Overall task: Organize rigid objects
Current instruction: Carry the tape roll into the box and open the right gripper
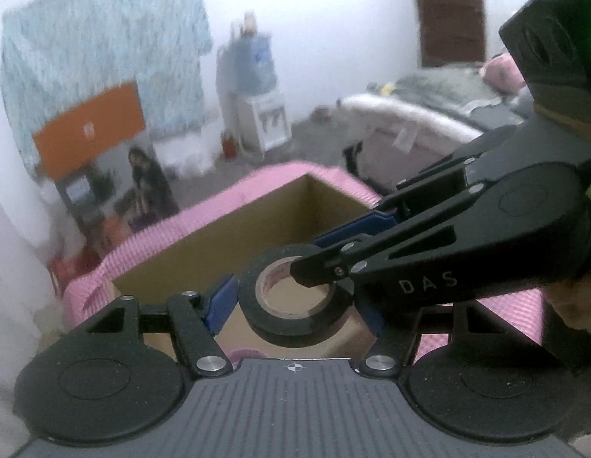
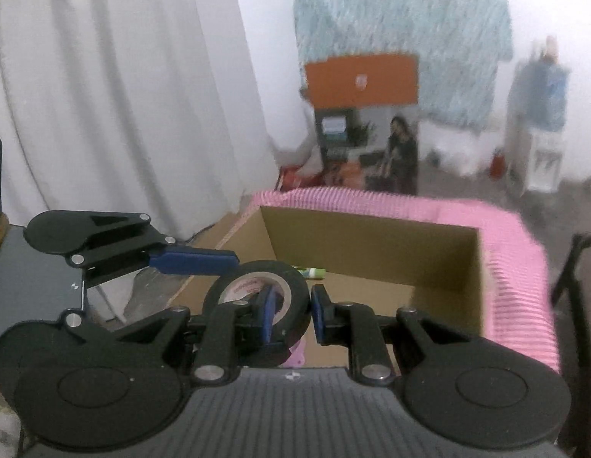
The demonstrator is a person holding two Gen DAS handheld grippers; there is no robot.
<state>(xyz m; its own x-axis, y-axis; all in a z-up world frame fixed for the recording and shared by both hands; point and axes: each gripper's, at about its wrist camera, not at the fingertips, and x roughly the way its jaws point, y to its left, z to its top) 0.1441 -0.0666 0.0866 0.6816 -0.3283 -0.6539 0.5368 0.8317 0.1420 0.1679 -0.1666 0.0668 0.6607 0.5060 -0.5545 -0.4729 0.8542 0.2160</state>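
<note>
A black roll of tape (image 1: 295, 297) with a pale core hangs over an open cardboard box (image 1: 226, 244) trimmed in pink. My left gripper (image 1: 295, 301) has its blue pads on both outer sides of the roll, shut on it. My right gripper (image 2: 293, 316) pinches the roll's wall (image 2: 291, 294), one finger inside the core and one outside. The right gripper also shows in the left wrist view (image 1: 326, 255), coming in from the right. A left finger (image 2: 192, 259) shows in the right wrist view, touching the roll's top.
The box's pink corrugated rim (image 2: 516, 286) runs around its edge. A small green-and-white item (image 2: 314, 273) lies on the box floor. A white curtain (image 2: 123, 95) hangs at left. A water dispenser (image 1: 257, 103) and a bed (image 1: 429, 114) stand behind.
</note>
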